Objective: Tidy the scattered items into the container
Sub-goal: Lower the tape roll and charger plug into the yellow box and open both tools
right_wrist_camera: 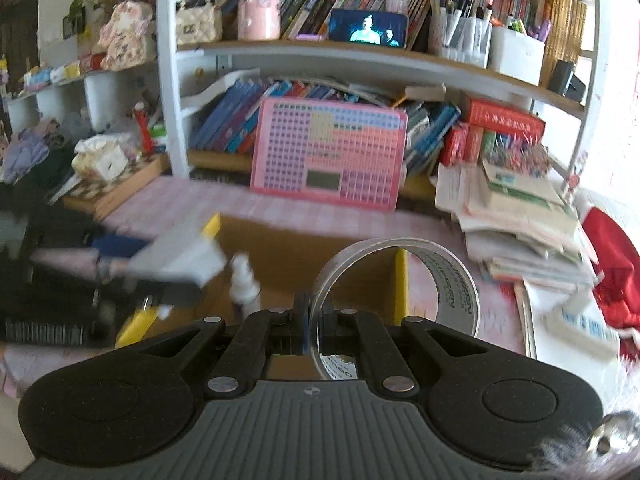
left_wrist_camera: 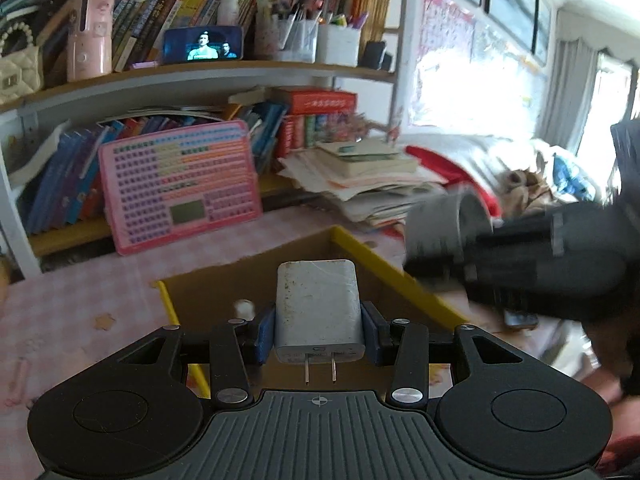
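My left gripper (left_wrist_camera: 318, 334) is shut on a white plug charger (left_wrist_camera: 318, 304), prongs toward the camera, held above the open cardboard box (left_wrist_camera: 372, 254) with yellow edges. My right gripper (right_wrist_camera: 316, 328) is shut on the rim of a silver tape roll (right_wrist_camera: 452, 276), held over the box's right side (right_wrist_camera: 401, 280). A small white bottle (right_wrist_camera: 245, 280) stands in the box; it also shows in the left wrist view (left_wrist_camera: 245, 309). The right gripper with the tape appears blurred at right in the left wrist view (left_wrist_camera: 448, 236). The left gripper with the charger (right_wrist_camera: 176, 258) appears blurred at left in the right wrist view.
The box sits on a pink checked tablecloth (right_wrist_camera: 280, 204). A pink board (right_wrist_camera: 328, 152) leans on the bookshelf behind. A stack of books and papers (right_wrist_camera: 520, 224) lies at the right, with red cloth (right_wrist_camera: 616, 272) beyond. A phone (left_wrist_camera: 520, 320) lies right of the box.
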Demonstrator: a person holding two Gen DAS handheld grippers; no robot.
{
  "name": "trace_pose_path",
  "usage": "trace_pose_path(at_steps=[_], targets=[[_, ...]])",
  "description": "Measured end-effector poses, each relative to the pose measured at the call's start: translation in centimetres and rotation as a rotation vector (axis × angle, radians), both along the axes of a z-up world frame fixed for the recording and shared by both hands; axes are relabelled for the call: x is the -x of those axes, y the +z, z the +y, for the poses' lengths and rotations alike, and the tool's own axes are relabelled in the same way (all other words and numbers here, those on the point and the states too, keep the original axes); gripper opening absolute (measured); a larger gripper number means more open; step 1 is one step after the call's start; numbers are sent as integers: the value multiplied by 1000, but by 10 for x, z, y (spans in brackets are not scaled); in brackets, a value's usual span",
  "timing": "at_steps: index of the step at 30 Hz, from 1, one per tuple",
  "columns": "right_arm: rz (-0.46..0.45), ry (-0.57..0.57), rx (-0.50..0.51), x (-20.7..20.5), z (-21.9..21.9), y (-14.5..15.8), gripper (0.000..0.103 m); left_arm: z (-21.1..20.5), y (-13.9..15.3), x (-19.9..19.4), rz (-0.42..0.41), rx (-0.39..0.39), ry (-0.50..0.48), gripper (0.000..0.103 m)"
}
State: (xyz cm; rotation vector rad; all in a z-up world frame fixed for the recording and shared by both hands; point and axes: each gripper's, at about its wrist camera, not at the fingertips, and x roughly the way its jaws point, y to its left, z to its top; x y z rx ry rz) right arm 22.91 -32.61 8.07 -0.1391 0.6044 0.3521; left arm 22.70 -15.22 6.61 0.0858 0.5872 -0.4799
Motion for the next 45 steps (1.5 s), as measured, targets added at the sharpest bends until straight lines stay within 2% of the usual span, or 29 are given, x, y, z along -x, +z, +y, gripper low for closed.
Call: trace_pose_path(at_steps=[6,15,21,32,35,36,37,38,45], targets=[[32,98,36,-60,17,-8,4,-23,-21,-24,22,-98,29,42],[184,204,101,-113,39,-59,4,-42,-53,-41,125,-175,18,42],[292,224,131,-128,44,-87,4,-42,-66,-48,186,-176,36,42],[385,259,147,-140,55,-107,6,-31,-76,-53,223,-165,51,42],[378,255,149,-141,56,-107,17,-30,-76,-53,227,-159,61,45],[374,251,148,-141,56,-106,32,-31,-75,-52,216,-167,66,50],[364,250,142,-140,55,-104,50,-32,-73,-51,204,-179,70,60],[349,252,133,-138,54,-100,54,-33,-70,-49,188,-193,75,68],[271,236,71,-125,42,-76,59,-37,-57,-35,133,-195,95,72]])
